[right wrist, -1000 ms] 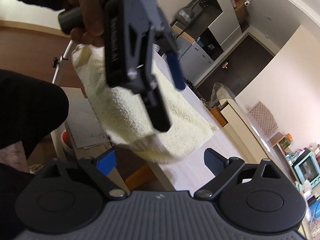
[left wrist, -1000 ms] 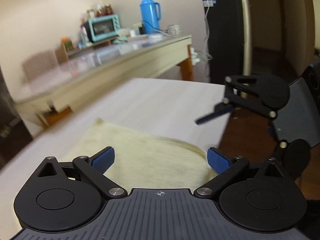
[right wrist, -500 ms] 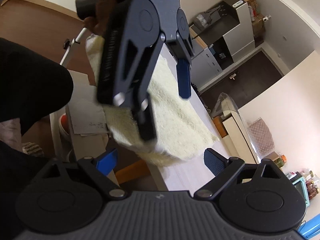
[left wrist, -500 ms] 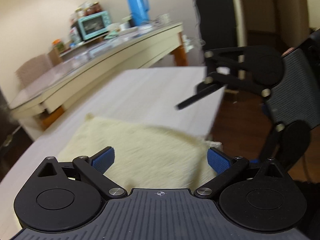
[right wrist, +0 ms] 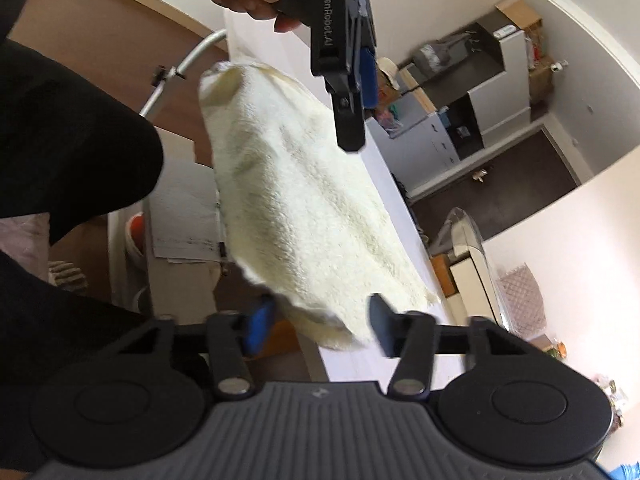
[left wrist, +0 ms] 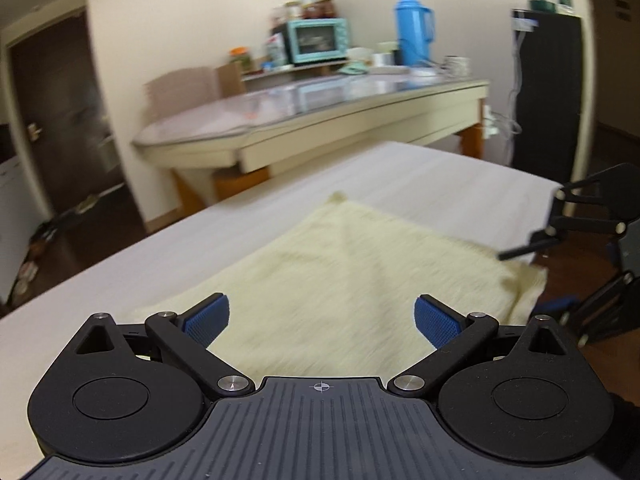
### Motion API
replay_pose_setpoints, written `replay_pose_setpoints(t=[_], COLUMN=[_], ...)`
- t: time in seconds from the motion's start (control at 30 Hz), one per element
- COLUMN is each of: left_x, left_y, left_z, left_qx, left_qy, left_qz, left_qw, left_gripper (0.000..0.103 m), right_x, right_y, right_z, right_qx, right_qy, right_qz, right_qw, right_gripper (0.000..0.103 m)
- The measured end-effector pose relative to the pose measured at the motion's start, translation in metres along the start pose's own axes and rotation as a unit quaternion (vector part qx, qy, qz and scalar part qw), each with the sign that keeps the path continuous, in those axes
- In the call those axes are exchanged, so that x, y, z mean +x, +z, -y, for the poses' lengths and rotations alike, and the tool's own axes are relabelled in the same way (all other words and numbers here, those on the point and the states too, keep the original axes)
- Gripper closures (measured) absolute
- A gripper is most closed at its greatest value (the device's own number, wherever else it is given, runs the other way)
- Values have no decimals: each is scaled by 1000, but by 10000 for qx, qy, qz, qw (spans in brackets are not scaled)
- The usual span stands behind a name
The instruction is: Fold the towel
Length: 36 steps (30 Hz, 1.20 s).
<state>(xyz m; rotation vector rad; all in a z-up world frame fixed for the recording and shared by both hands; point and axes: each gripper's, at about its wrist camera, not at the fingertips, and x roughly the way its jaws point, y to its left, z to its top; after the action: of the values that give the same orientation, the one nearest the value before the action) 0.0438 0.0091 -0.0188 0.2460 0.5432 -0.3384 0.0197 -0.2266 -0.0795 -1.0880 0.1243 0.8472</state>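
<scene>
1. The white rectangular table (left wrist: pixel 460 176) fills the middle of my left wrist view, running from the lower left up toward the right edge of the frame.
2. The pale yellow terry towel (left wrist: pixel 360 272) lies on the table at its near edge. In the right wrist view its long axis runs from the upper left of the frame down to the lower centre, and one long side of the towel (right wrist: pixel 304 208) droops over the table edge. I cannot tell whether it is one layer or already doubled.
3. My left gripper (left wrist: pixel 322 318) hovers over the towel's near part with its blue pads spread wide and nothing between them.
4. My right gripper (right wrist: pixel 320 326) sits at the lower centre of its own frame, jaws partly parted, with the towel's overhanging corner lying between the pads. The frame is blurred there, so I cannot tell whether either pad touches the cloth.
5. The relation that counts is this: the right gripper is at the corner itself, while the left is above the flat cloth with no edge between its pads. I judge the right better placed for a pinch.
</scene>
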Motion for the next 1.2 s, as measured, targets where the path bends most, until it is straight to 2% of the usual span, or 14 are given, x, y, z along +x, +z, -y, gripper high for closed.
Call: replay_pose_setpoints(t=[0.1,0.17,0.23,0.33,0.57,0.6,0.63,0.67,0.7,0.83,0.9,0.97,1.03,1.2], left_x=[-10,-20,-28,-41,-71,-75,-80,-80,-78,-68,-67,-65,-64,-68], left_y=[-11,-22,-30,-41,-68,-72,-75,-78,-79,-83,-82,-81,-81,-78], left_z=[-9,-13,-8,-1,15,17,20,23,28,45,50,56,60,62], left_qx=[-160,-126,151,566,1528,1665,1801,2010,2294,3321,3800,4277,4629,4868], left_qy=[223,381,352,308,202,187,172,142,98,-100,-214,-327,-421,-497], left_qz=[-39,-74,-62,-43,0,7,13,-7,-54,-151,-135,-142,-205,-326], left_qw=[9996,9992,9992,9979,9880,9859,9835,9795,9733,9431,9246,9032,8852,8715], left_gripper=[2,2,2,2,2,5,15,23,38,46,49,57,74,93], right_x=[-3,-5,-8,-11,-16,-18,-19,-19,-20,-21,-23,-23,-24,-26], right_y=[1,2,3,4,11,12,13,14,15,17,18,19,20,19], right_z=[4,7,9,14,57,62,64,66,69,76,74,72,70,69], right_qx=[135,225,315,450,1486,1567,1586,1585,1581,1702,1732,1720,1709,1770], right_qy=[98,164,229,328,597,592,572,553,522,495,456,450,445,419], right_qz=[-13,-22,-31,-44,-10,-7,-19,-38,-83,-141,-175,-213,-239,-238], right_qw=[9999,9996,9992,9984,9871,9859,9857,9858,9860,9841,9837,9838,9840,9830], right_gripper=[79,80,89,92,93,93,93,93,93,93,93,93,93,92])
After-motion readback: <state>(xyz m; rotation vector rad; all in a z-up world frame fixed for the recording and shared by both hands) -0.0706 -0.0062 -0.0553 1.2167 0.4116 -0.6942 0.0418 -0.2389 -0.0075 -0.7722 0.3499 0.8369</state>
